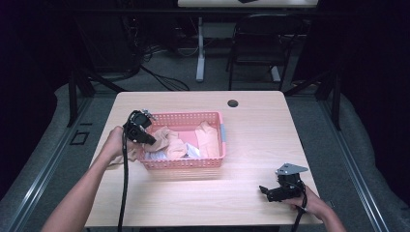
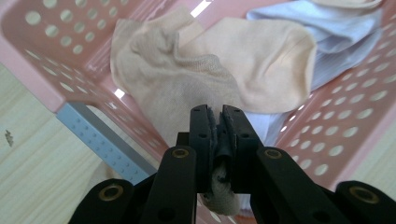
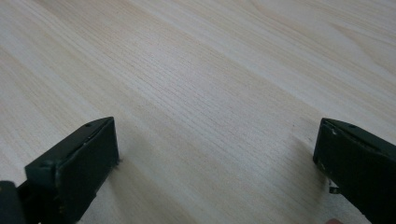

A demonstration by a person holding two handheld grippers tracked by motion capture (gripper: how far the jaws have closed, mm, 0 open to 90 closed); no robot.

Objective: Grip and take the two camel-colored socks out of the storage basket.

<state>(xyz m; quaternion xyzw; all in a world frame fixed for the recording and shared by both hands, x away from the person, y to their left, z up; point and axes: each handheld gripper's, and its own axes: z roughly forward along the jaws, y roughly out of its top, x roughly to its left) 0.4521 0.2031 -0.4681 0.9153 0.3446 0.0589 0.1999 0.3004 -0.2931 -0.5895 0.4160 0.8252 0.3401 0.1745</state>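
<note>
Two grippers are yours in the high view: the left gripper (image 1: 145, 137) reaches into the near-left corner of the pink basket (image 1: 220, 140) on the wooden table (image 1: 251, 125), and the right gripper (image 1: 265, 191) sits low at the near-right of the table, well apart from the basket. The left tips are lost among the heaped beige socks (image 1: 169, 140), so from here you cannot make out the grip. A white cloth (image 1: 193, 151) peeks out between the socks, mostly covered.

In the left gripper view your jaws are clenched on a fold of a beige sock (image 2: 187, 88), with fabric squeezed between the pads and a bunched end hanging below them. The rest of the sock lies in the basket (image 2: 56, 60) against its perforated wall. A pale blue-white garment (image 2: 336, 42) behind is cut off by the frame.

In the right gripper view your jaws stand wide apart, released, with bare table (image 3: 210, 93) between them.
</note>
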